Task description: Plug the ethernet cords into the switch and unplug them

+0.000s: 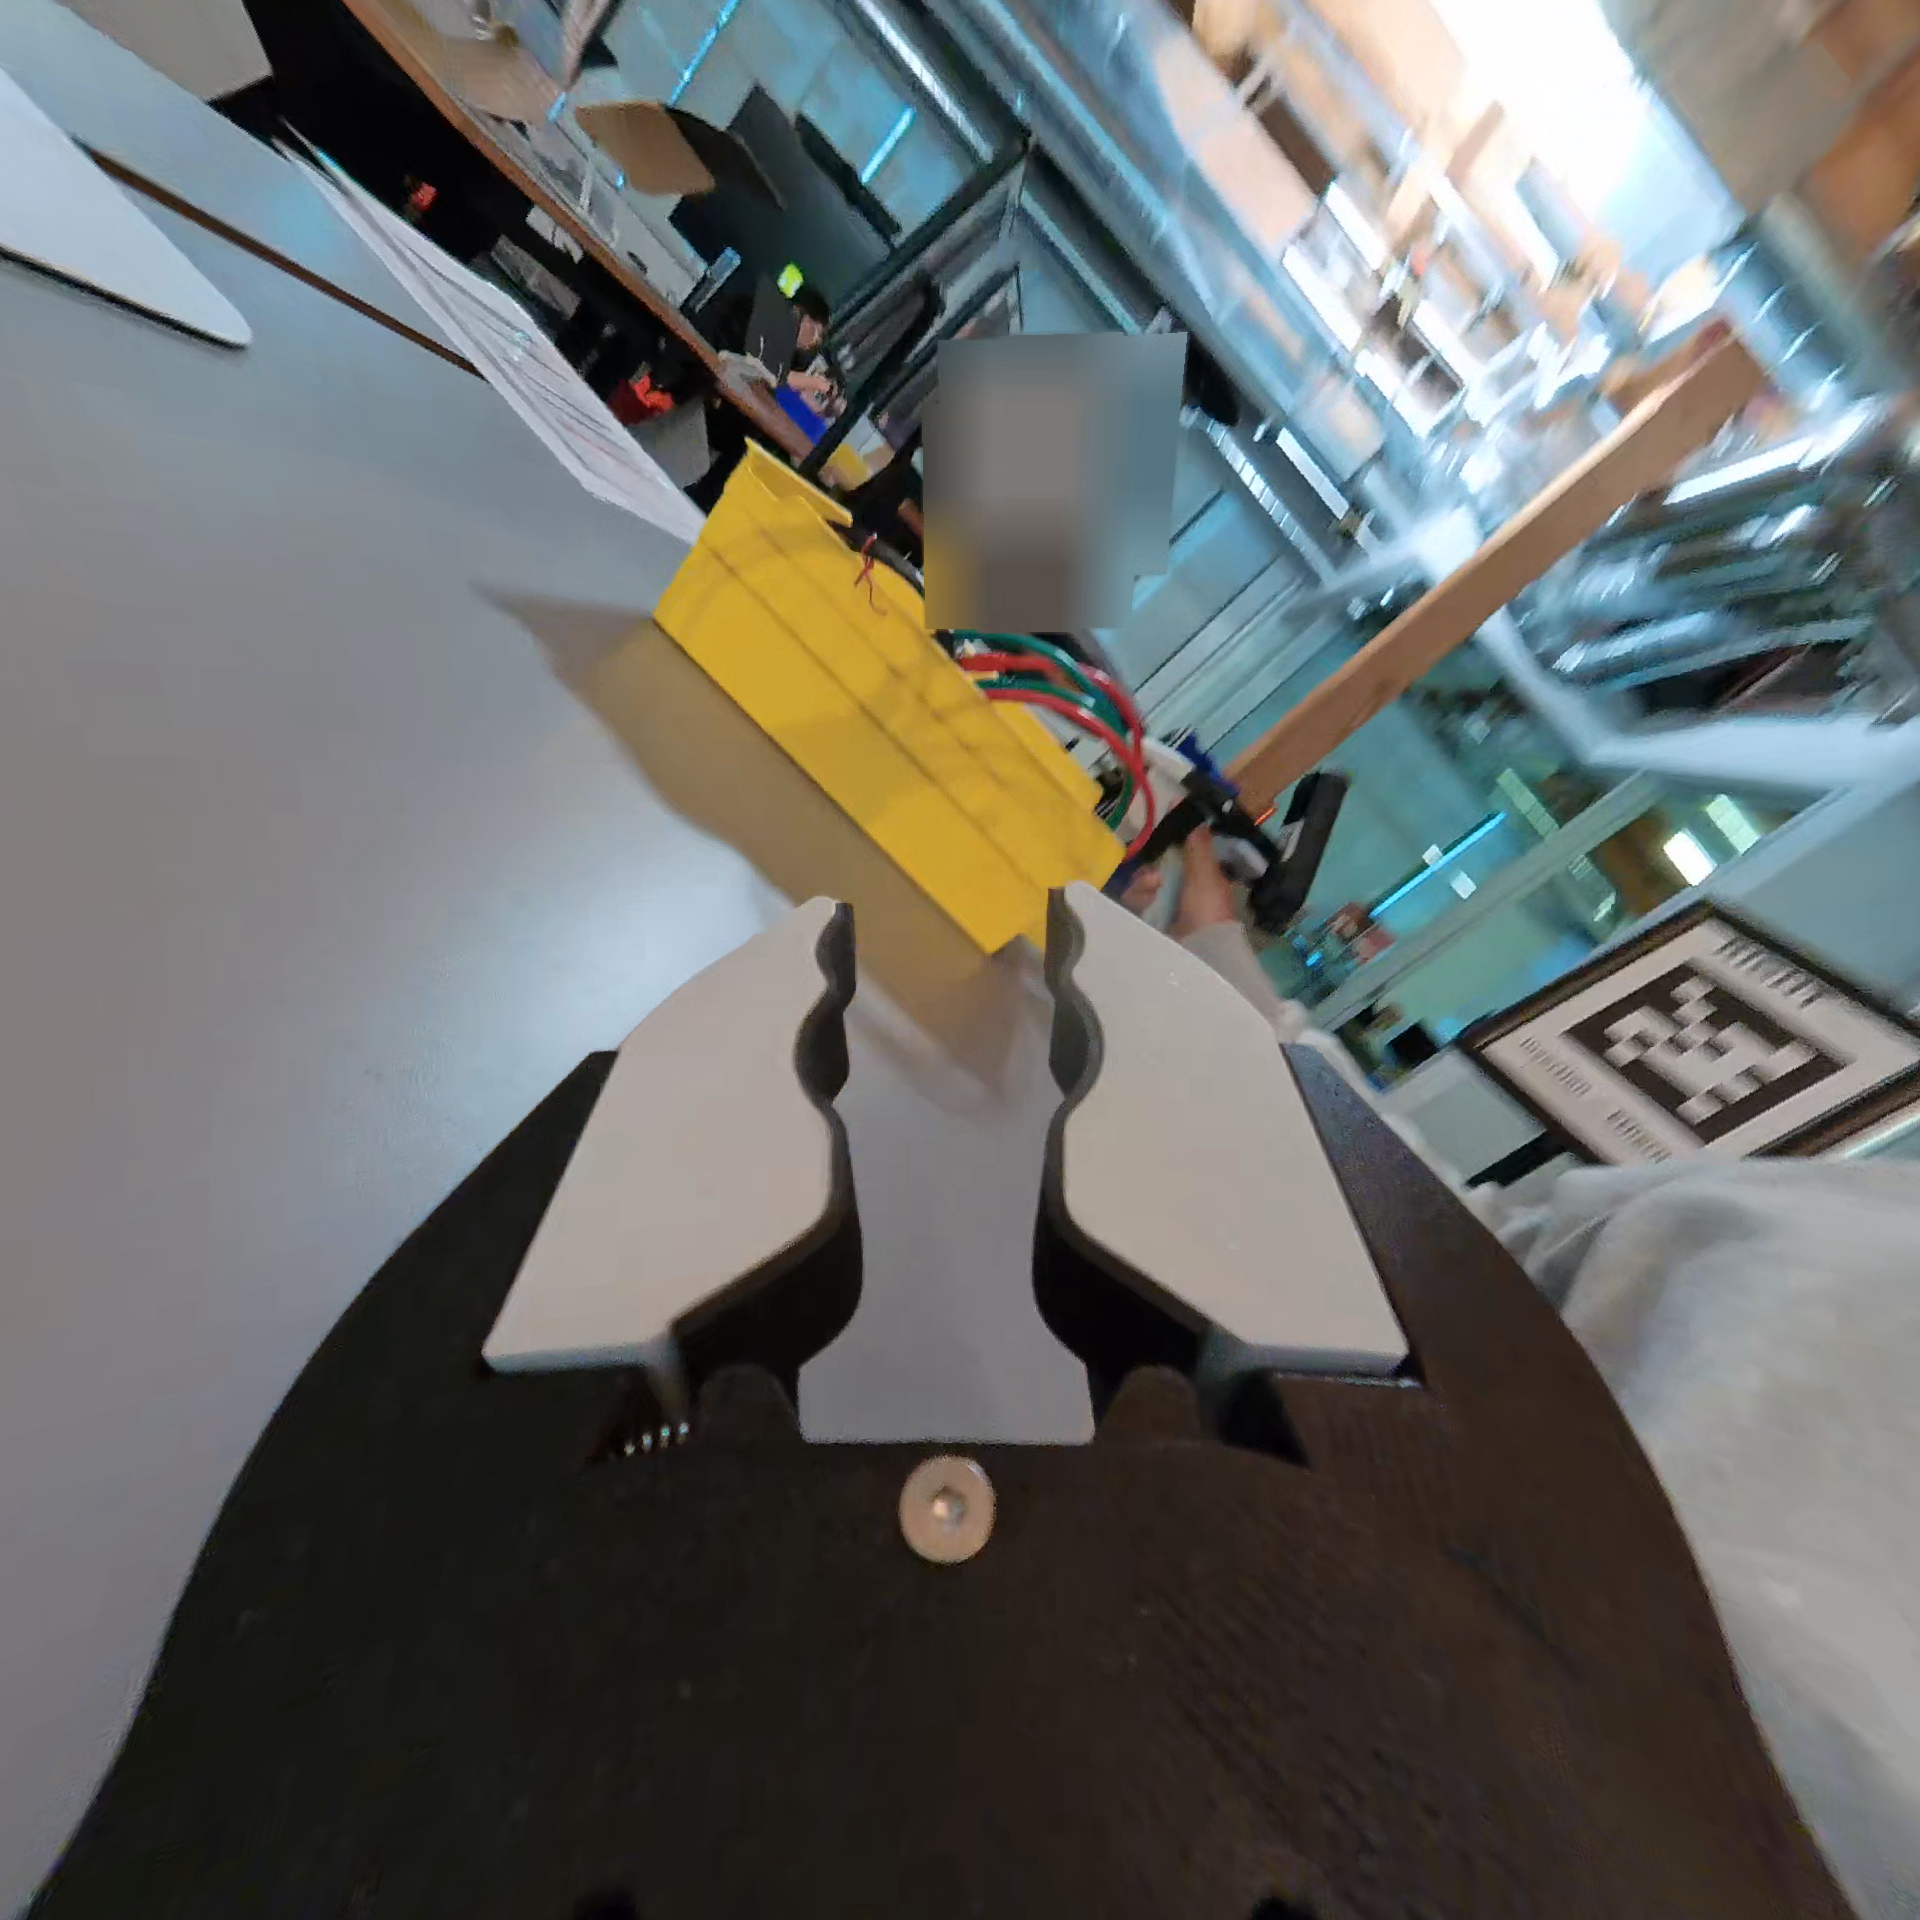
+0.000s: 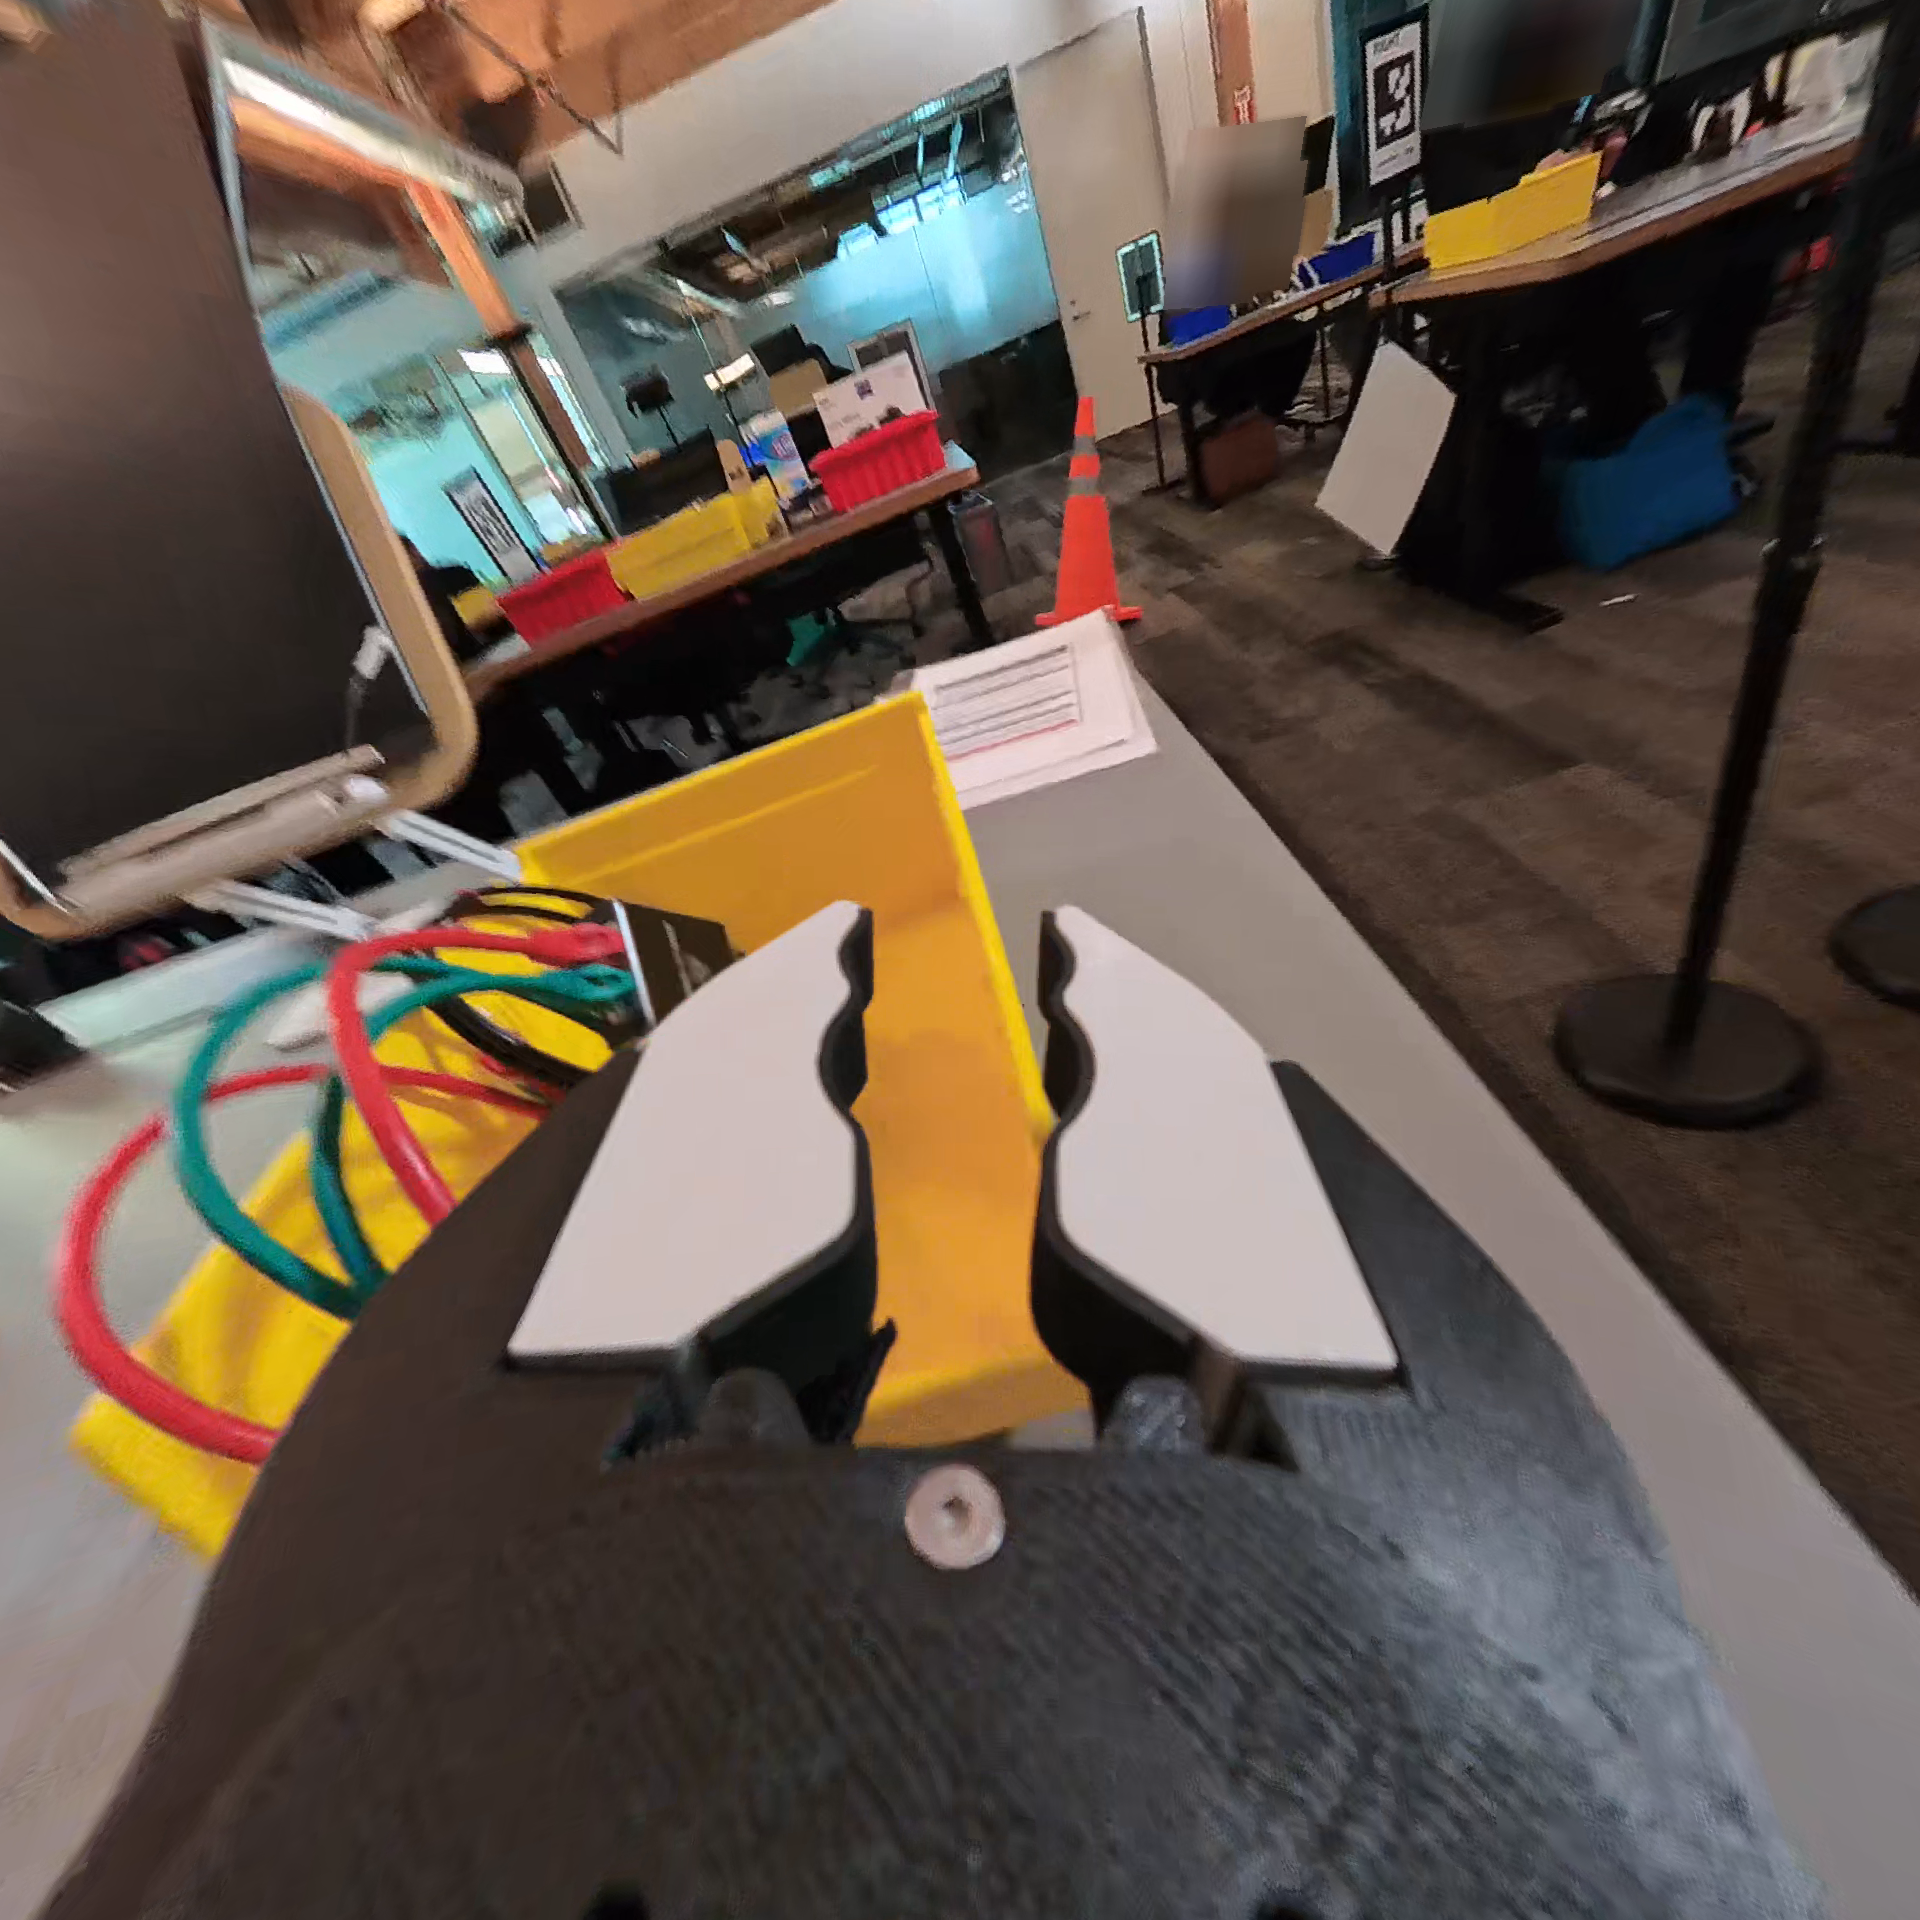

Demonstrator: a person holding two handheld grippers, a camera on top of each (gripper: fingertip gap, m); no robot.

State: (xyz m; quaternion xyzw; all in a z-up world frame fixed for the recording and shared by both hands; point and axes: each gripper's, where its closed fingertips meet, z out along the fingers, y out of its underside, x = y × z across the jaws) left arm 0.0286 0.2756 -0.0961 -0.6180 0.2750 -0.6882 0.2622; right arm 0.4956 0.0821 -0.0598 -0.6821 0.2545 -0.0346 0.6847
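We see both the left gripper [image 1: 948,914] and right gripper [image 2: 954,920] with jaws parted, holding nothing. The red and green ethernet cords [image 2: 343,1091] loop from the black switch [image 2: 675,951] inside the yellow bin [image 2: 831,821] on the grey bench [image 2: 1299,1039].

Left gripper [image 1: 948,914], right gripper [image 2: 954,920]: black textured body, pale grey fingers [image 1: 686,1143] with wavy black inner edges, silver screw [image 1: 945,1509] at centre. Light grey sleeve [image 1: 1745,1403].

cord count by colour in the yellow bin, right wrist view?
Loops overlap and are blurred, so counts are plug ends seen at the switch:
red cords: 1
green cords: 1
black cords: 1
Total: 3, in the yellow bin
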